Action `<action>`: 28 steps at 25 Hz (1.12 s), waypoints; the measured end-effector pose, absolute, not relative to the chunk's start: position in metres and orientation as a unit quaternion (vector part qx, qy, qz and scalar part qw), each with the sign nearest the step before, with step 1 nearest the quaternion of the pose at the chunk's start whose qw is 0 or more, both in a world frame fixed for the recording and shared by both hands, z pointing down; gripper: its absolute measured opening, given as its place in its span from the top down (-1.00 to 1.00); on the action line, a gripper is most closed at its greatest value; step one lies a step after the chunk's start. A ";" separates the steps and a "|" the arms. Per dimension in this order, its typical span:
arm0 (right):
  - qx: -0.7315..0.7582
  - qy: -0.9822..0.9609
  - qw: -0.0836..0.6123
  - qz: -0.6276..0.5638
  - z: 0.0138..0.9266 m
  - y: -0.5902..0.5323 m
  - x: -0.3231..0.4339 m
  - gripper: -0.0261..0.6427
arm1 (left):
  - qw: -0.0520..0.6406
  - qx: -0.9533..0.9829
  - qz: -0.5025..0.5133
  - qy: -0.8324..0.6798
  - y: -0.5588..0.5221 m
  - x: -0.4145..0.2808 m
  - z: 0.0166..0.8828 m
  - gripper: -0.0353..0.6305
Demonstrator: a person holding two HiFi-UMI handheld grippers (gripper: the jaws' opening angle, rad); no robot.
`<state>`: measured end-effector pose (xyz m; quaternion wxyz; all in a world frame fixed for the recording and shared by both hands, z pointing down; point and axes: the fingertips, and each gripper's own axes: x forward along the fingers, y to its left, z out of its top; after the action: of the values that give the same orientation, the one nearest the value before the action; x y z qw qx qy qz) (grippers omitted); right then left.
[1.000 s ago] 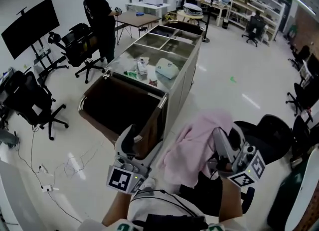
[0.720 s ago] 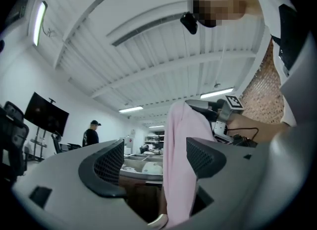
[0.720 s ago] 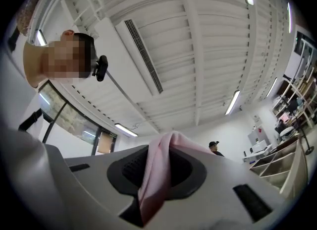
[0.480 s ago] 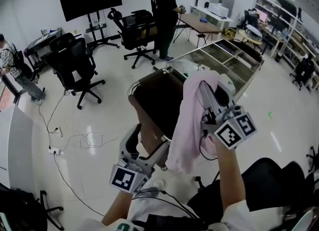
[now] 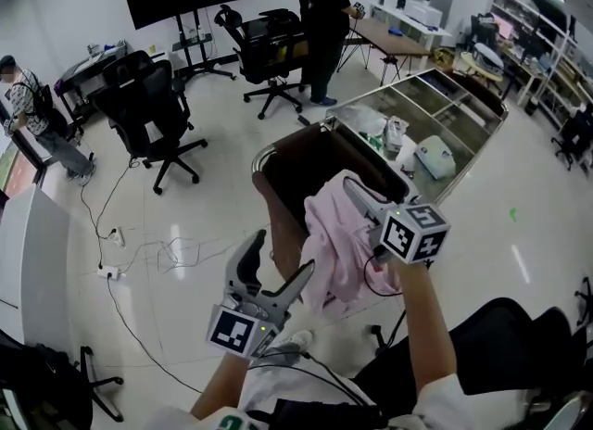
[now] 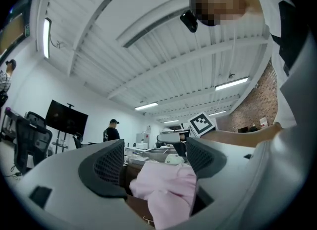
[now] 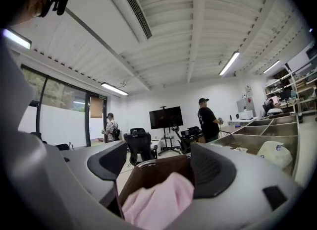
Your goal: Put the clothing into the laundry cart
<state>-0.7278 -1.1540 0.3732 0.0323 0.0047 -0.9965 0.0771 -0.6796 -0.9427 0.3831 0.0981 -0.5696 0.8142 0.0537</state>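
The brown laundry cart (image 5: 295, 161) stands ahead of me, its open top facing up. A pink garment (image 5: 335, 250) sags over the cart's near rim. My right gripper (image 5: 352, 198) reaches over the garment from the right. Its jaws have just been opening and now stand apart, and in the right gripper view the pink garment (image 7: 156, 206) lies low between them with the cart (image 7: 136, 174) behind it. My left gripper (image 5: 283, 252) hangs open just left of the cloth, gripping nothing. The left gripper view shows the garment (image 6: 166, 187) beyond the left gripper (image 6: 156, 157).
A steel table (image 5: 463, 94) with recessed bins and small items adjoins the cart's far right side. Black office chairs (image 5: 153, 113) and loose cables (image 5: 157, 257) occupy the floor to the left. One person (image 5: 324, 2) stands at the back, another (image 5: 28, 108) at far left. A black chair (image 5: 505, 340) sits at my right.
The right gripper swung the pink garment from the right over to the cart and lowered it, and its jaws have parted. The left gripper shifted toward the cart.
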 end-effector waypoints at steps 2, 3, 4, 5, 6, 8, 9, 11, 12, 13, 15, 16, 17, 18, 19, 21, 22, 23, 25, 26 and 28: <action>0.015 -0.996 0.017 0.085 0.371 -1.162 -0.712 -0.38 | 0.095 -0.578 0.054 0.809 -0.950 -0.676 0.386 -0.22; 0.020 -0.996 0.007 0.087 0.369 -1.166 -0.702 -0.38 | 0.094 -0.582 0.053 0.806 -0.954 -0.673 0.387 -0.22; 0.027 -0.996 -0.006 0.084 0.366 -1.171 -0.691 -0.38 | 0.092 -0.589 0.054 0.801 -0.960 -0.670 0.388 -0.22; 0.038 -0.996 -0.020 0.076 0.362 -1.176 -0.677 -0.38 | 0.088 -0.597 0.057 0.795 -0.968 -0.665 0.387 -0.22; 0.051 -0.996 -0.035 0.062 0.360 -1.181 -0.662 -0.38 | 0.084 -0.608 0.063 0.787 -0.977 -0.658 0.386 -0.22; 0.084 -0.994 -0.060 0.028 0.356 -1.189 -0.626 -0.38 | 0.084 -0.633 0.066 0.767 -0.997 -0.645 0.386 -0.22; 0.099 -0.993 -0.070 0.009 0.353 -1.191 -0.606 -0.38 | 0.087 -0.645 0.064 0.757 -1.006 -0.639 0.387 -0.22; 0.127 -0.987 -0.090 -0.030 0.345 -1.194 -0.564 -0.38 | 0.082 -0.666 0.069 0.738 -1.026 -0.618 0.382 -0.22; 0.143 -0.984 -0.099 -0.046 0.341 -1.195 -0.541 -0.38 | 0.080 -0.676 0.072 0.729 -1.037 -0.606 0.379 -0.22; 0.160 -0.980 -0.106 -0.058 0.339 -1.198 -0.518 -0.38 | 0.081 -0.687 0.072 0.719 -1.047 -0.593 0.379 -0.22; 0.205 -0.970 -0.115 -0.069 0.340 -1.206 -0.469 -0.37 | 0.081 -0.714 0.075 0.692 -1.071 -0.564 0.380 -0.22; 0.234 -0.963 -0.116 -0.068 0.344 -1.209 -0.443 -0.37 | 0.079 -0.732 0.078 0.673 -1.084 -0.548 0.381 -0.22; 0.268 -0.954 -0.115 -0.067 0.349 -1.212 -0.415 -0.37 | 0.077 -0.751 0.079 0.651 -1.097 -0.530 0.383 -0.22; 0.304 -0.944 -0.113 -0.065 0.355 -1.214 -0.386 -0.37 | 0.073 -0.772 0.081 0.626 -1.108 -0.510 0.383 -0.22; 0.340 -0.932 -0.110 -0.063 0.361 -1.214 -0.356 -0.37 | 0.066 -0.793 0.086 0.600 -1.119 -0.486 0.380 -0.22; 0.406 -0.906 -0.103 -0.059 0.372 -1.211 -0.297 -0.37 | 0.060 -0.825 0.088 0.554 -1.136 -0.438 0.376 -0.22; 0.437 -0.892 -0.100 -0.057 0.377 -1.207 -0.267 -0.37 | 0.062 -0.837 0.085 0.537 -1.142 -0.418 0.377 -0.22; 0.468 -0.877 -0.096 -0.055 0.382 -1.203 -0.239 -0.36 | 0.065 -0.845 0.081 0.524 -1.147 -0.400 0.380 -0.22; 0.527 -0.844 -0.083 -0.054 0.392 -1.191 -0.189 -0.36 | 0.065 -0.858 0.075 0.504 -1.153 -0.369 0.382 -0.22; 0.556 -0.826 -0.074 -0.056 0.398 -1.184 -0.166 -0.36 | 0.064 -0.864 0.072 0.495 -1.154 -0.354 0.382 -0.22; 0.609 -0.789 -0.059 -0.050 0.411 -1.166 -0.124 -0.36 | 0.067 -0.871 0.063 0.482 -1.155 -0.329 0.386 -0.22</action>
<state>-0.1244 -1.1662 0.4106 -0.0586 0.6090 -0.7894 -0.0502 -0.3286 -1.1546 0.3863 0.0673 -0.8711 0.4824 0.0628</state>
